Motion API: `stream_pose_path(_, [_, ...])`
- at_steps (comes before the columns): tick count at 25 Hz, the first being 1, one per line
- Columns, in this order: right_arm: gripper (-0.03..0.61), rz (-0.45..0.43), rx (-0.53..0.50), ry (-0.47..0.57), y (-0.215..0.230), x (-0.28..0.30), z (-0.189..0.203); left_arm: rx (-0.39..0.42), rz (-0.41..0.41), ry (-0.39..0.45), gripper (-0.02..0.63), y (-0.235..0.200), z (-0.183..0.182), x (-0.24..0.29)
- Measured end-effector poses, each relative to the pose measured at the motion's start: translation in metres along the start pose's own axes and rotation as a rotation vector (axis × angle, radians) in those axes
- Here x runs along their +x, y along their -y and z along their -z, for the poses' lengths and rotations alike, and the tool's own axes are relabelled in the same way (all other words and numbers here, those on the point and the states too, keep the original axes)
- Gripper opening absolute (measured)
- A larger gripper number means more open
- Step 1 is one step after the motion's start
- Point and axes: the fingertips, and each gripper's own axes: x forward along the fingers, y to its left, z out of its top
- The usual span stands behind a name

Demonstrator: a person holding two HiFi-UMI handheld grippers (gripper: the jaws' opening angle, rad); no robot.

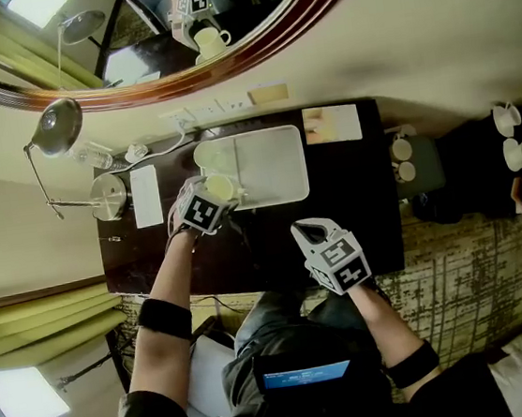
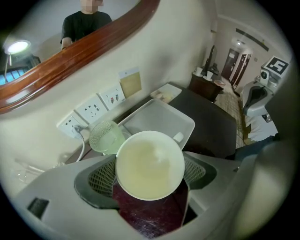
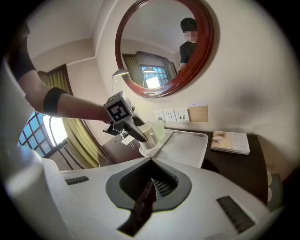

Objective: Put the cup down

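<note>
Between the jaws of the left hand-held gripper (image 1: pixel 213 199) the cup (image 2: pixel 150 164) is sitting mouth-up. The mesh pads (image 2: pixel 101 177) are pressing on its two sides, so the jaws are standing wide but gripping. The cup appears to be hanging just over the near corner of the tray (image 2: pixel 154 117); whether its base is clear of the surface cannot be told.

The grip is resting on a smooth, rounded wall, so the cup is likely risking a slip or a twist if the hand tilts. Just beyond the gripper a green glass (image 2: pixel 106 136) is standing close to the cup, and lowering too far forward is risking a knock. Setting the base across the tray's raised rim would probably be tipping the cup over.

Off to the right, well apart, the right hand-held gripper (image 3: pixel 151 173) is hovering with its jaws fully together, holding nothing.

Below both, a dark tabletop (image 1: pixel 354 201) is carrying the tray and a booklet (image 3: pixel 229 142). Beyond it, wall sockets (image 2: pixel 91 108) and a wood-framed mirror (image 3: pixel 161 47) are facing the person, and a lamp (image 1: pixel 57 124) is standing to the left.
</note>
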Motion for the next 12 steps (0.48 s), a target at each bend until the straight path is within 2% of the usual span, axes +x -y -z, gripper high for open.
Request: stream_pose_path(12, [0.002, 0.001, -0.046, -0.029, 0.056, -0.039, 0.007, -0.068, 0.013, 0.050, 0.416, 0.106, -0.083, 0.010])
